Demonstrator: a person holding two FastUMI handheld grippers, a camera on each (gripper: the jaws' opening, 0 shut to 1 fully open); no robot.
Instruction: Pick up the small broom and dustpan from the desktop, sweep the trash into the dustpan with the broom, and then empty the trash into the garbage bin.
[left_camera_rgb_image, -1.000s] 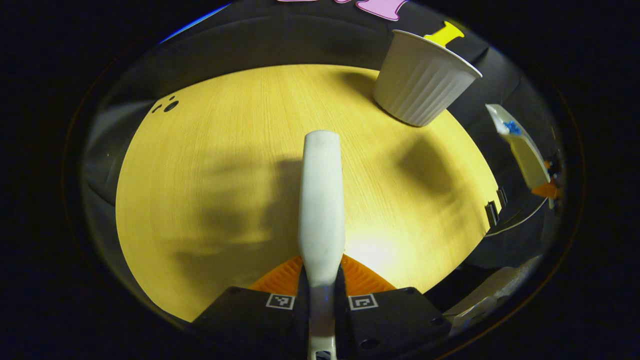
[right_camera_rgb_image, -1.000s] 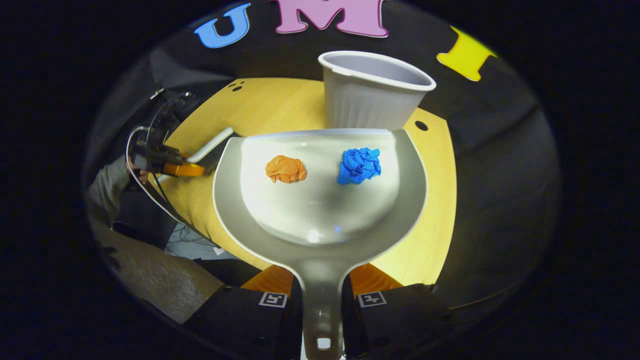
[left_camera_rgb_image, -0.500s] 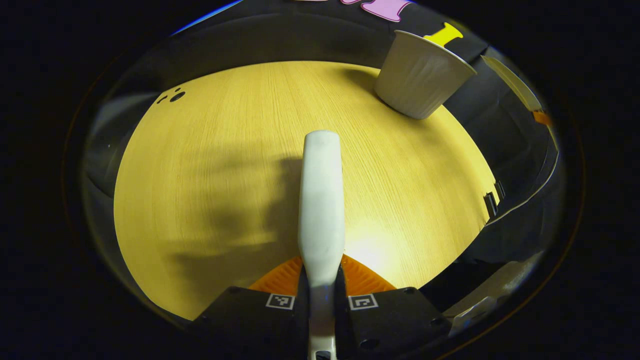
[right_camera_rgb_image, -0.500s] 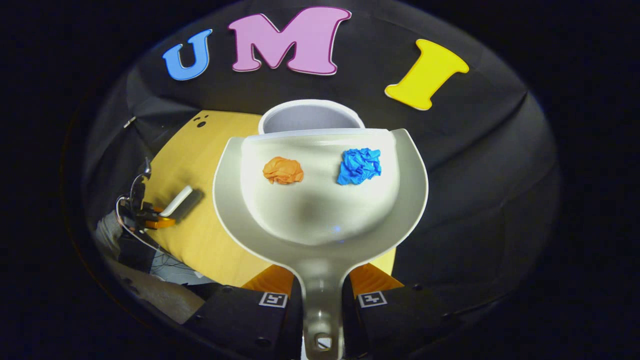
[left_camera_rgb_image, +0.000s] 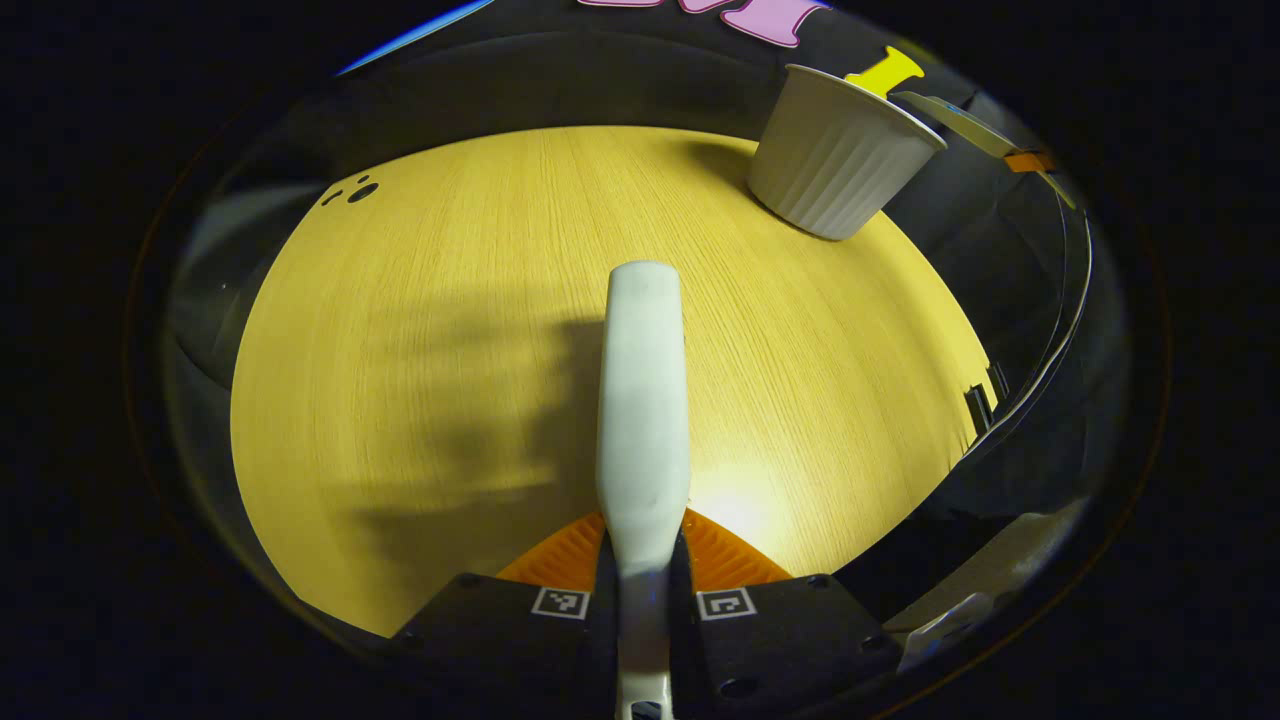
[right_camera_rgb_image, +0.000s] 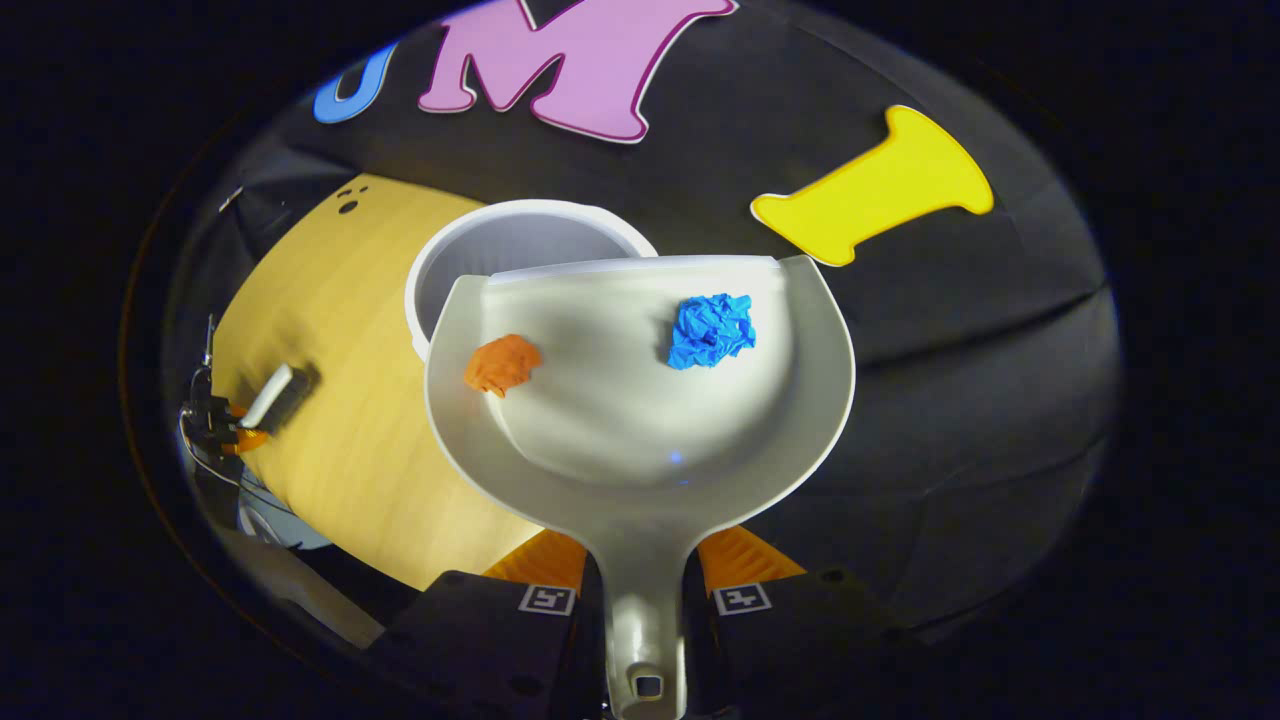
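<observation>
White dustpan (right_camera_rgb_image: 640, 400), handle clamped by right gripper (right_camera_rgb_image: 645, 600) fingers, carries orange wad (right_camera_rgb_image: 502, 364) and blue wad (right_camera_rgb_image: 711, 330), partly hiding the bin (right_camera_rgb_image: 455, 270). Left gripper (left_camera_rgb_image: 642, 590) fingers clamp the broom (left_camera_rgb_image: 643, 400); bristles hidden.

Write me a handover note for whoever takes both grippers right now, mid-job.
Left gripper: shut on the broom, held above the desktop.
Right gripper: shut on the dustpan handle, pan raised with its front lip over the garbage bin.
Trash: orange wad and blue wad lie in the pan, orange one near the left edge.
Done: pickup, sweeping.
Left: tip the pan so both wads drop into the bin.
</observation>
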